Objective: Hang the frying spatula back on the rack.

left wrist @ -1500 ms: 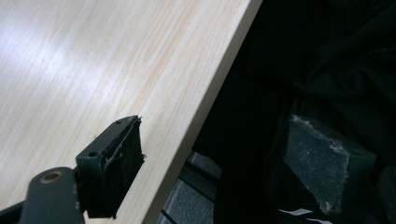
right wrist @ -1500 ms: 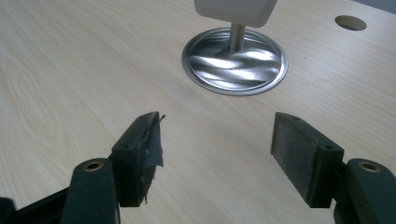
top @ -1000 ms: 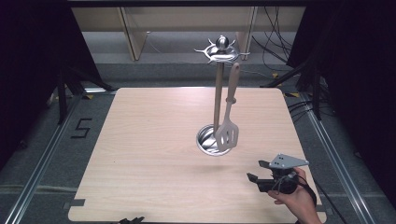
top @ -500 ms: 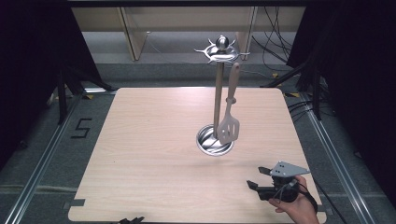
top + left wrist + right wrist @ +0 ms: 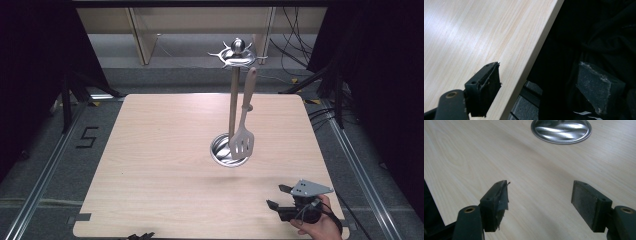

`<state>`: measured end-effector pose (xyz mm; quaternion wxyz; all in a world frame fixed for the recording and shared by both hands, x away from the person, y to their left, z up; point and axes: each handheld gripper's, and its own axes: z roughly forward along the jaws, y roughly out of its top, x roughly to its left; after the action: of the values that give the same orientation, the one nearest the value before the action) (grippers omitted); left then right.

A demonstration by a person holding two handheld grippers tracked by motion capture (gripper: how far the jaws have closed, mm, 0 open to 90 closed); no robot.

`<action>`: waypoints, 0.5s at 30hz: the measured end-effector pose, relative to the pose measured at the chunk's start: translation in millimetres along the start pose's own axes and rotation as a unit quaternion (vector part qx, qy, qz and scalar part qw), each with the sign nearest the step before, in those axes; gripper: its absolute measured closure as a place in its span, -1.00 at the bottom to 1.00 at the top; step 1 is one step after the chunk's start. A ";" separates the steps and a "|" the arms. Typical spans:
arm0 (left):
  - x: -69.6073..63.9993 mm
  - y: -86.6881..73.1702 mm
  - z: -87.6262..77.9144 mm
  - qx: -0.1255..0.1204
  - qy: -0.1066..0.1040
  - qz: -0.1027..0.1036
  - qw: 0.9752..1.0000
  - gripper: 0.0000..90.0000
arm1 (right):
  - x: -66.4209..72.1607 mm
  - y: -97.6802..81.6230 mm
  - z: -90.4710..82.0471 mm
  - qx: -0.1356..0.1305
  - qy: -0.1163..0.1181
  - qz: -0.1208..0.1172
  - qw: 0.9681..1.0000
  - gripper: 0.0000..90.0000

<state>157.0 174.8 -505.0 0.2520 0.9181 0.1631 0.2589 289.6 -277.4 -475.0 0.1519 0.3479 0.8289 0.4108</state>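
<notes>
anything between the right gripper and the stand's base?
Nothing. In the right gripper view, only bare wooden table lies between the open right gripper and the round metal base; the high view agrees.

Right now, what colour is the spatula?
Light beige, a slotted spatula hanging on the metal stand; clearest in the high view.

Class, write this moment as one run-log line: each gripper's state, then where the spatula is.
right gripper: open, empty, low over table near corner | left gripper: open, at table edge | spatula: hanging on utensil stand
</notes>
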 end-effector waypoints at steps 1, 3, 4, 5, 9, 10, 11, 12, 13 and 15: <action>0.0 0.0 0.0 0.000 0.000 0.000 1.000 -0.60 | 1.9 -0.8 -0.4 0.002 0.005 0.008 1.000 -0.32; -0.7 0.0 0.3 -0.002 -0.004 -0.002 1.000 -0.60 | 1.2 -2.2 -0.9 -0.002 0.009 0.002 1.000 -0.36; -0.6 0.0 0.6 -0.002 -0.005 -0.002 1.000 -0.60 | 1.2 -2.2 -0.9 -0.002 0.009 0.002 1.000 -0.36; -0.7 0.0 0.6 -0.003 -0.004 -0.003 1.000 -0.60 | 1.1 -2.6 -0.8 -0.002 0.013 0.001 1.000 -0.36; -0.6 0.0 0.4 -0.002 -0.004 -0.002 1.000 -0.60 | 2.2 -5.0 -1.2 0.000 0.004 -0.001 1.000 -0.36; -0.7 0.0 0.4 -0.003 -0.004 -0.002 1.000 -0.60 | 2.8 -5.1 -1.2 0.000 0.007 0.000 1.000 -0.36; -0.8 -0.1 0.3 -0.003 -0.004 -0.002 1.000 -0.60 | 6.1 -5.6 -1.3 0.002 0.013 0.012 1.000 -0.36; -0.9 -0.1 0.6 -0.004 -0.005 -0.003 1.000 -0.60 | 5.8 -5.4 -1.9 0.004 0.010 0.007 1.000 -0.36; -0.9 -0.1 0.6 -0.004 -0.005 -0.003 1.000 -0.60 | 4.8 -5.5 -1.4 0.000 0.009 -0.002 1.000 -0.36; -0.9 -0.1 0.5 -0.003 -0.003 -0.002 1.000 -0.60 | 6.2 -6.2 -1.6 0.002 0.010 0.001 1.000 -0.36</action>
<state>156.6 174.3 -505.8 0.2555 0.9178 0.1637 0.2561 281.6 -276.6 -478.6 0.1424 0.3451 0.8309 0.4125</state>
